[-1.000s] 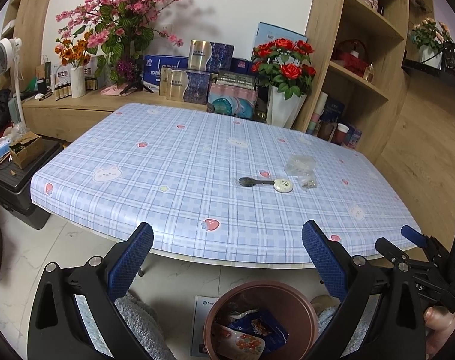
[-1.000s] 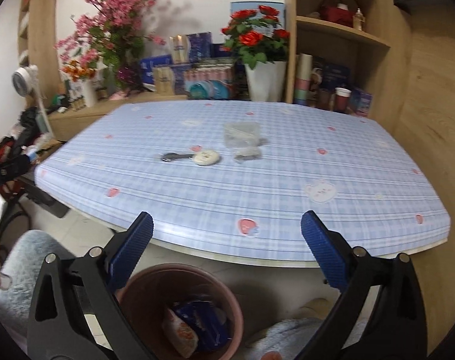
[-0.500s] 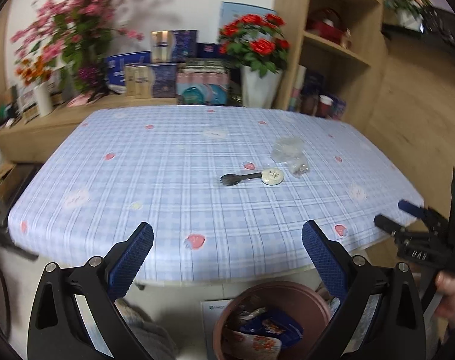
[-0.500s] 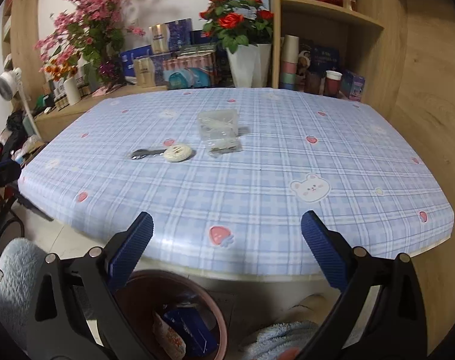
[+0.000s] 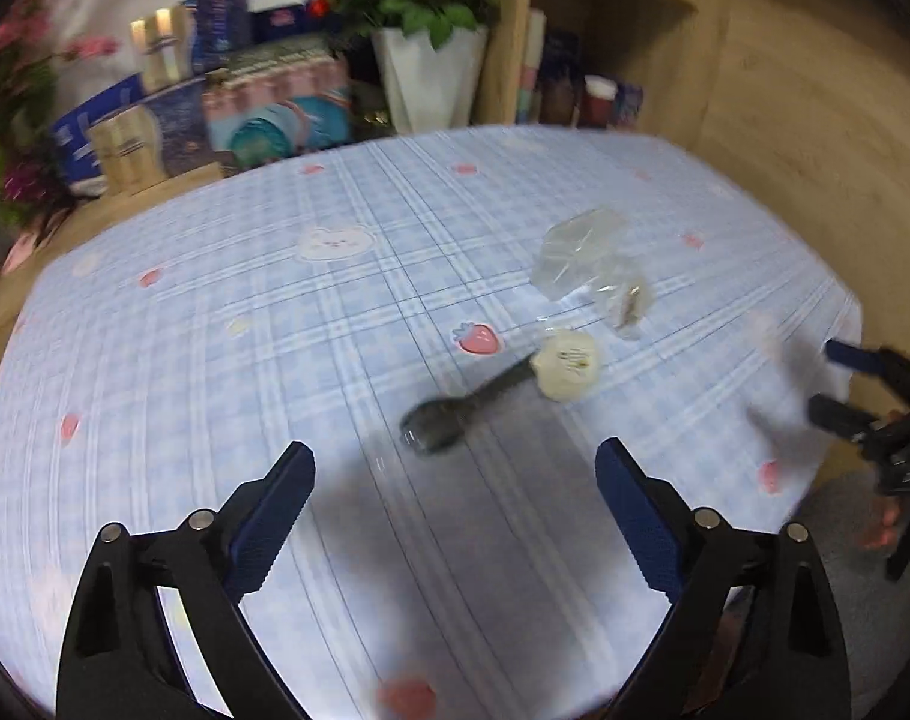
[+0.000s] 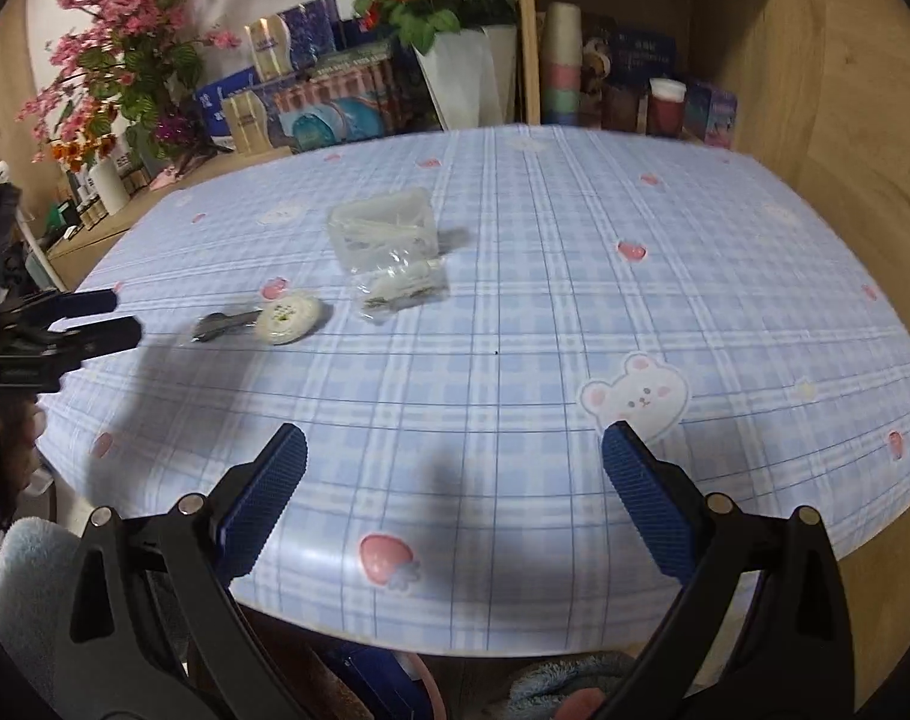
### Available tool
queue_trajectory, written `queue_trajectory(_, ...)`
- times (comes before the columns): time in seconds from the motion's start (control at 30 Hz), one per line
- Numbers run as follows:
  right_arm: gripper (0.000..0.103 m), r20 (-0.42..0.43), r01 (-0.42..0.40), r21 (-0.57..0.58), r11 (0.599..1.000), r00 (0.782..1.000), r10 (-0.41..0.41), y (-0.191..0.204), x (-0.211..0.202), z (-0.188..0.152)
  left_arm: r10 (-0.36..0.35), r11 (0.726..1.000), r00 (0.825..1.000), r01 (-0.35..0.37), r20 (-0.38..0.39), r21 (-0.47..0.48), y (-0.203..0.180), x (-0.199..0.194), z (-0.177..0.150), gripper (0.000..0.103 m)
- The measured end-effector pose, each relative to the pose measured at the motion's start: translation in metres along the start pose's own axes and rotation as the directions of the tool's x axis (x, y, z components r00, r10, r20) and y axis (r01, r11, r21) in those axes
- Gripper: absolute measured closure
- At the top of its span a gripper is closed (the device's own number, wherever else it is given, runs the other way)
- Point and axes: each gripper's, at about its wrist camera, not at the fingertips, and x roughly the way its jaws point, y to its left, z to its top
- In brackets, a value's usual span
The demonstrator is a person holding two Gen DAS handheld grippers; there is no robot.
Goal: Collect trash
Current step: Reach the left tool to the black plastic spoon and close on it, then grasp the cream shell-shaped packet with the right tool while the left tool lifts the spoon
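Note:
On the blue plaid tablecloth (image 5: 347, 324) lie a black plastic spoon (image 5: 437, 420), a round white lid (image 5: 566, 363) over its handle, a clear plastic box (image 5: 578, 252) and a clear wrapper (image 5: 626, 297). My left gripper (image 5: 452, 510) hovers just short of the spoon; its jaws are closing with nothing between them. The right wrist view shows the spoon (image 6: 224, 324), lid (image 6: 288, 318), box (image 6: 386, 231) and wrapper (image 6: 404, 288) farther off. My right gripper (image 6: 455, 498) stands open and empty over the table's near edge. The left gripper (image 6: 89, 318) shows at that view's left.
A brown trash bin's rim (image 6: 431, 690) peeks out under the table's near edge. A white vase of red roses (image 6: 461, 78), boxes and a wooden shelf with cups (image 6: 560, 60) stand behind the table. The right gripper (image 5: 857, 384) is at the table's right edge.
Both grippers have moved forward over the table. The left one came down close to the spoon and rolled, and the bin has dropped out of its view.

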Motion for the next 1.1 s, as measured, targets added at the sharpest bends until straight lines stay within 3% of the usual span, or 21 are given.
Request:
queue_trajectory(0.37, 0.006, -0.044, 0.007, 0.016, 1.0, 0.999, -0.006, -0.003, 0.028, 0.011, -0.007, 0.973, 0.99, 0.039, -0.144, 0.226, -0.006, 0.074, 0.02, 0.025)
queue_trajectory(0.43, 0.006, -0.043, 0.004, 0.017, 1.0, 0.999, -0.003, -0.002, 0.03, 0.013, -0.055, 0.98, 0.987, 0.083, -0.153, 0.18, -0.001, 0.077, 0.022, 0.029)
queue_trajectory(0.5, 0.006, -0.045, -0.005, 0.016, 1.0, 0.999, 0.006, 0.0, 0.032, 0.015, -0.059, 0.984, 0.989, 0.081, -0.138, 0.157, 0.002, 0.077, 0.021, 0.035)
queue_trajectory(0.53, 0.006, -0.049, -0.008, 0.015, 1.0, 0.999, 0.009, 0.001, 0.033, 0.015, -0.063, 0.984, 0.99, 0.083, -0.128, 0.158, 0.002, 0.075, 0.019, 0.041)
queue_trajectory(0.63, 0.007, -0.063, -0.03, 0.016, 0.999, 0.998, 0.031, 0.005, 0.037, 0.016, -0.056, 0.987, 0.99, 0.075, -0.132, 0.144, 0.001, 0.068, 0.018, 0.077)
queue_trajectory(0.7, 0.007, -0.072, -0.049, 0.015, 0.999, 0.996, 0.05, 0.01, 0.039, 0.017, -0.048, 0.988, 0.988, 0.068, -0.144, 0.139, 0.0, 0.065, 0.015, 0.084)
queue_trajectory(0.73, 0.012, -0.078, -0.059, 0.014, 0.998, 0.995, 0.06, 0.012, 0.041, 0.017, -0.043, 0.988, 0.989, 0.063, -0.142, 0.14, -0.001, 0.062, 0.012, 0.086)
queue_trajectory(0.77, 0.019, -0.086, -0.078, 0.012, 0.997, 0.993, 0.079, 0.016, 0.043, 0.018, -0.052, 0.992, 0.989, 0.068, -0.14, 0.111, 0.001, 0.058, 0.01, 0.088)
queue_trajectory(0.83, 0.025, -0.103, -0.108, 0.008, 0.994, 0.989, 0.108, 0.023, 0.047, 0.02, -0.079, 0.997, 0.989, 0.079, -0.123, -0.008, 0.011, 0.048, 0.002, 0.091)
queue_trajectory(0.93, 0.041, -0.117, -0.151, 0.002, 0.989, 0.982, 0.15, 0.033, 0.052, 0.024, -0.086, 0.987, 0.994, 0.074, -0.072, -0.145, 0.028, 0.028, -0.011, 0.092)
queue_trajectory(1.1, 0.043, -0.13, -0.201, -0.018, 0.979, 0.972, 0.197, 0.061, 0.063, 0.037, -0.072, 0.944, 0.997, 0.079, 0.033, -0.321, 0.045, -0.009, -0.037, 0.092)
